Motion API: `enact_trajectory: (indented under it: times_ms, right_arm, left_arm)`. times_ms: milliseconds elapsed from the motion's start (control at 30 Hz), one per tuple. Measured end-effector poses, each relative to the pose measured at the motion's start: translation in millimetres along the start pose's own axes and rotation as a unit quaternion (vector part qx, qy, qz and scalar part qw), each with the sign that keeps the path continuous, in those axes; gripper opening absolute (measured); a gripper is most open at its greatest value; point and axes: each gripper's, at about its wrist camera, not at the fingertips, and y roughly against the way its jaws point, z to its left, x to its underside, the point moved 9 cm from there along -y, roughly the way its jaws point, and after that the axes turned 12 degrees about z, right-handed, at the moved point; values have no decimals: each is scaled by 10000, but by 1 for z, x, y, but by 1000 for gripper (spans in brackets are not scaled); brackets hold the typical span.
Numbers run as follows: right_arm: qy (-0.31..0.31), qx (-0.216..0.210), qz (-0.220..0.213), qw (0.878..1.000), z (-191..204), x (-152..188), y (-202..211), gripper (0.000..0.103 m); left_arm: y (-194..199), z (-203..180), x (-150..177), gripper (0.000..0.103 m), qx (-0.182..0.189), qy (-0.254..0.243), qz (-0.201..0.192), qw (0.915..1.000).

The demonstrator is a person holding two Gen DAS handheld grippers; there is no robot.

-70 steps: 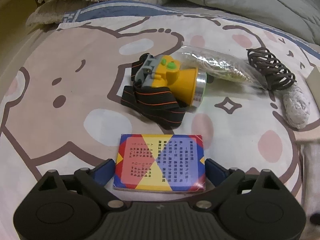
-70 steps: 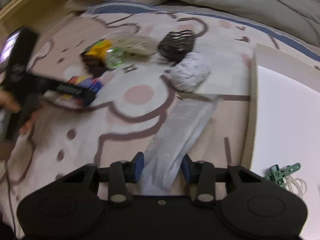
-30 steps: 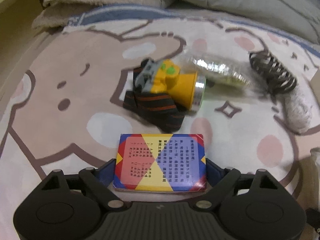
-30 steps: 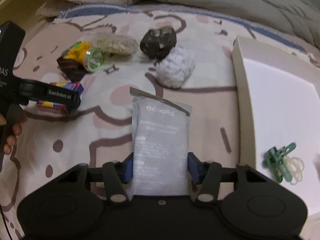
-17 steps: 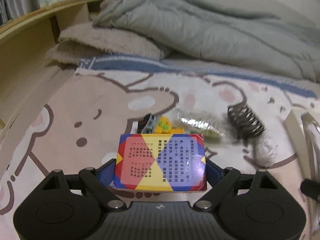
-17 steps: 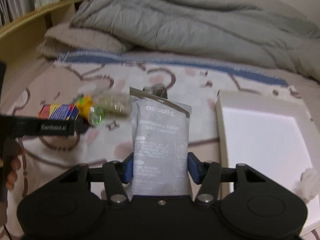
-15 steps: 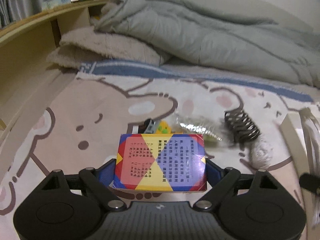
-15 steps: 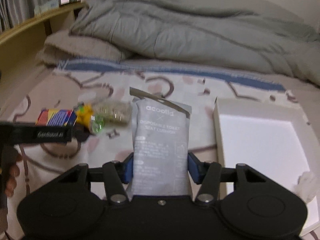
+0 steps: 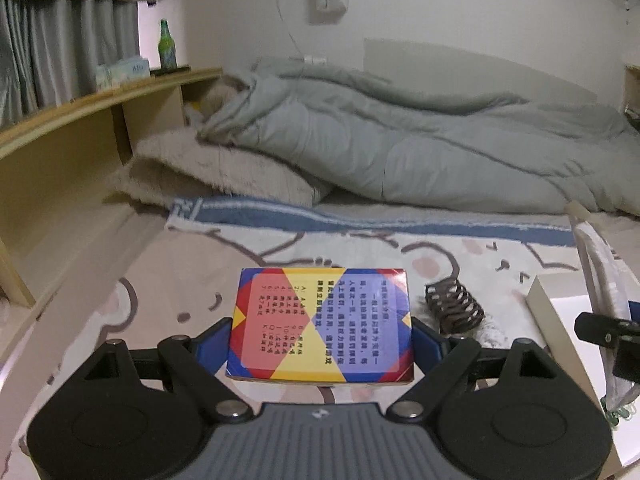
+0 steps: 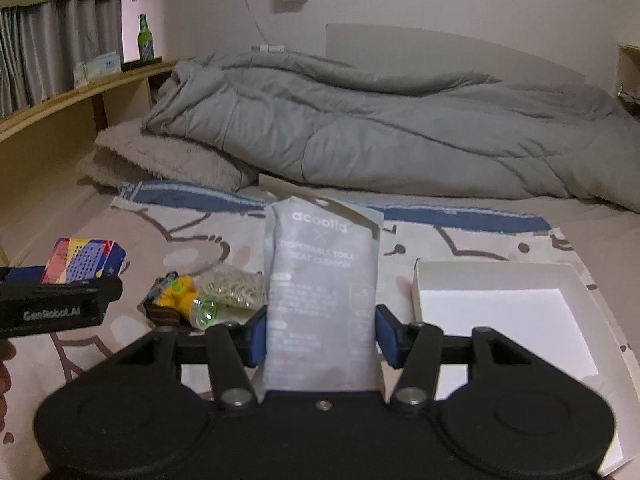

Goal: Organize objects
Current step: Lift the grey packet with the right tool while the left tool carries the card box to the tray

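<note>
Blue-padded left tongs (image 9: 322,334) clamp your colourful card box (image 9: 320,322), level above bed; right tongs (image 10: 320,338) clamp grey toilet-seat-cushion pouch (image 10: 322,292), upright.

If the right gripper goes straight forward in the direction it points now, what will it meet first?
The right gripper is shut on the grey packet and points over the patterned blanket toward the grey duvet. The way looks free until the duvet, though depth is unclear.

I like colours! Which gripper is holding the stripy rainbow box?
The left gripper holds the colourful box; the right gripper grips a plain grey packet instead.
</note>
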Motion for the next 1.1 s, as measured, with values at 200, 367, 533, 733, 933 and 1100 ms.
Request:
enact_trajectory:
  times_ms: [200,367,533,733,933,1100]
  right_arm:
    - [-116,71,-239,9996,-5,-6,13,55]
    - [-147,111,-377,9991,-10,-10,23,55]
    - [-77,161,-498,9986,-12,-13,32,55]
    - [-41,255,-573,9980,-23,-14,40,55]
    - [-28,347,-545,9979,-42,-10,42,55]
    - [-54,432,-531,9976,-64,-6,46,55]
  left_arm:
    - [20,-2,-4,89,55,-27,-247,9997]
    - [31,-4,-4,89,75,-23,-360,9993]
    - [36,-9,-7,89,74,-28,-437,9990]
    - [34,-21,-8,89,110,-30,-432,9990]
    - [32,-41,-11,89,205,-88,-443,9988]
    - [33,-62,-14,89,329,-157,-469,9982]
